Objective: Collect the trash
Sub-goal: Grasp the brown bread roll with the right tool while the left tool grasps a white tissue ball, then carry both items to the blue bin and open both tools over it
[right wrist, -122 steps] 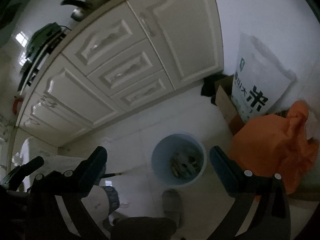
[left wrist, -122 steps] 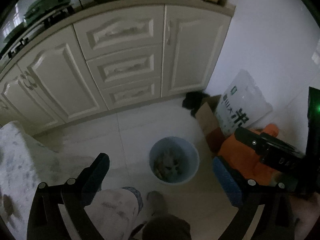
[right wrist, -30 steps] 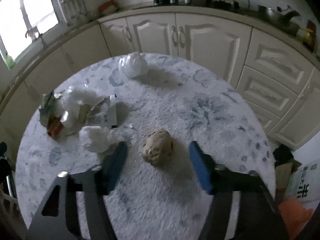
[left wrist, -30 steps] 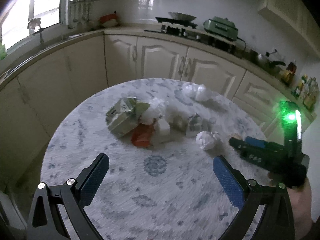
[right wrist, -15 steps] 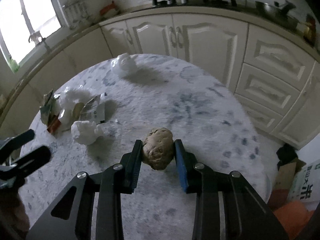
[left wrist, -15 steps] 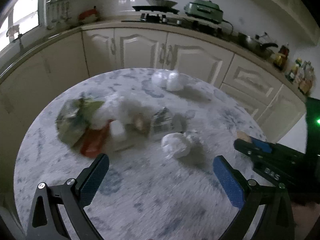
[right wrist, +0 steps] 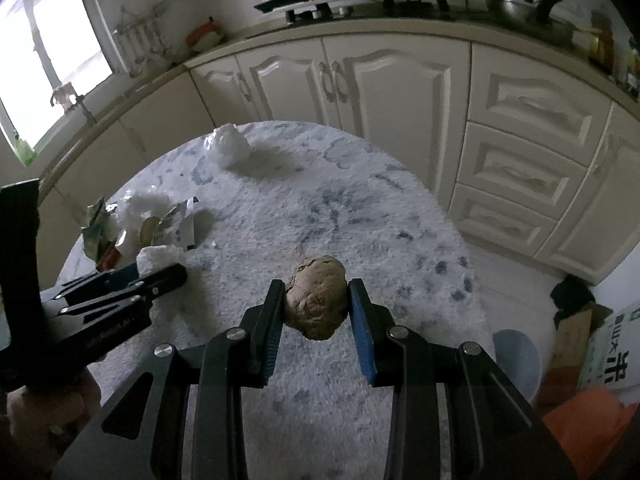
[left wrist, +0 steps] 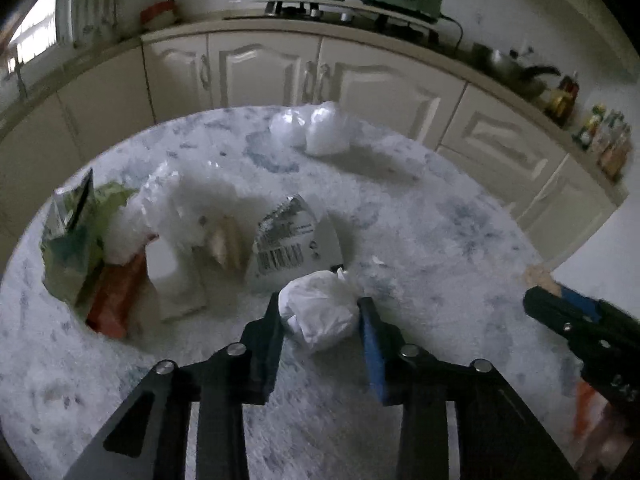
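Note:
My left gripper (left wrist: 320,304) is shut on a crumpled white paper ball (left wrist: 320,310) low over the round marble table (left wrist: 420,240). My right gripper (right wrist: 316,286) is shut on a brown crumpled lump (right wrist: 317,296) and holds it above the table (right wrist: 320,208). A trash pile lies at the left: a green packet (left wrist: 76,236), an orange wrapper (left wrist: 116,296), white plastic (left wrist: 188,204) and a silver barcode wrapper (left wrist: 292,240). A white bag bundle (left wrist: 316,128) sits at the far side. The right gripper also shows in the left wrist view (left wrist: 560,300).
A pale blue bin (right wrist: 516,360) stands on the floor right of the table, beside a cardboard box (right wrist: 576,328), a white rice bag (right wrist: 616,360) and an orange bag (right wrist: 588,428). Cream cabinets (right wrist: 400,88) run behind the table.
My left gripper moved forward and closed on the white paper ball. My right gripper, shut on the brown lump half a second ago, has lifted it slightly.

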### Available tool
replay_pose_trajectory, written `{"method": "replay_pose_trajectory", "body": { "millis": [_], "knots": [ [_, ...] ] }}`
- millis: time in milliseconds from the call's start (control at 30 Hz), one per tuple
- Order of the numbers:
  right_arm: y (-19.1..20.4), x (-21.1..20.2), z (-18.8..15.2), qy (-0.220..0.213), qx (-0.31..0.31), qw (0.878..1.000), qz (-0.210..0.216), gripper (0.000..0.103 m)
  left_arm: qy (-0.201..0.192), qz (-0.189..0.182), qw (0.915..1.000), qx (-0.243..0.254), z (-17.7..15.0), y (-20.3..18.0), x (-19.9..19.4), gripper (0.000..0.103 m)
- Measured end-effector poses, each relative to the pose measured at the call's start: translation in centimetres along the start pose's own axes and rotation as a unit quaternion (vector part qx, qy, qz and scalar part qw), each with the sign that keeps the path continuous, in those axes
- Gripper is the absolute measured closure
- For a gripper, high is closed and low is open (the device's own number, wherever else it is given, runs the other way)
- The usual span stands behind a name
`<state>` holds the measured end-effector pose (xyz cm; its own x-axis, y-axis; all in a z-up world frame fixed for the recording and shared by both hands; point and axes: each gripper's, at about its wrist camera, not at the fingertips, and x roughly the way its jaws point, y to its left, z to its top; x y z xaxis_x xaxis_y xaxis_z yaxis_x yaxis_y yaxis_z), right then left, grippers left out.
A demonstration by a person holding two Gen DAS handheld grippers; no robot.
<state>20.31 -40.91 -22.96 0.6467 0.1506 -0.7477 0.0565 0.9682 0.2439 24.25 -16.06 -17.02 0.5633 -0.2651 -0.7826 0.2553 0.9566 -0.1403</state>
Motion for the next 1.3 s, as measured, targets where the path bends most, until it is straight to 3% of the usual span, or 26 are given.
{"method": "replay_pose_trajectory", "body": {
  "millis": [267, 733, 1067, 1300],
  "knots": [
    [0.6, -3.3, -0.8, -0.022, 0.001, 1.0, 0.006, 0.071, -0.032, -0.003, 0.9995, 0.004, -1.8, 0.0, -4.4, 0.072],
    [1.9, -12.8, -1.5, -0.099, -0.007, 0.995, 0.026, 0.071, -0.121, -0.02, 0.9917, 0.037, -4.3, -2.6, -15.5, 0.072],
    [-0.5, -19.0, -1.9, -0.158, 0.008, 0.987, 0.02, 0.071, -0.167, -0.047, 0.9823, 0.07, -5.6, -5.8, -20.8, 0.072],
    [-4.0, -21.7, -2.7, -0.18, 0.038, 0.983, 0.002, 0.071, -0.183, -0.069, 0.9756, 0.101, -5.7, -9.1, -22.1, 0.072]
  ]
}}
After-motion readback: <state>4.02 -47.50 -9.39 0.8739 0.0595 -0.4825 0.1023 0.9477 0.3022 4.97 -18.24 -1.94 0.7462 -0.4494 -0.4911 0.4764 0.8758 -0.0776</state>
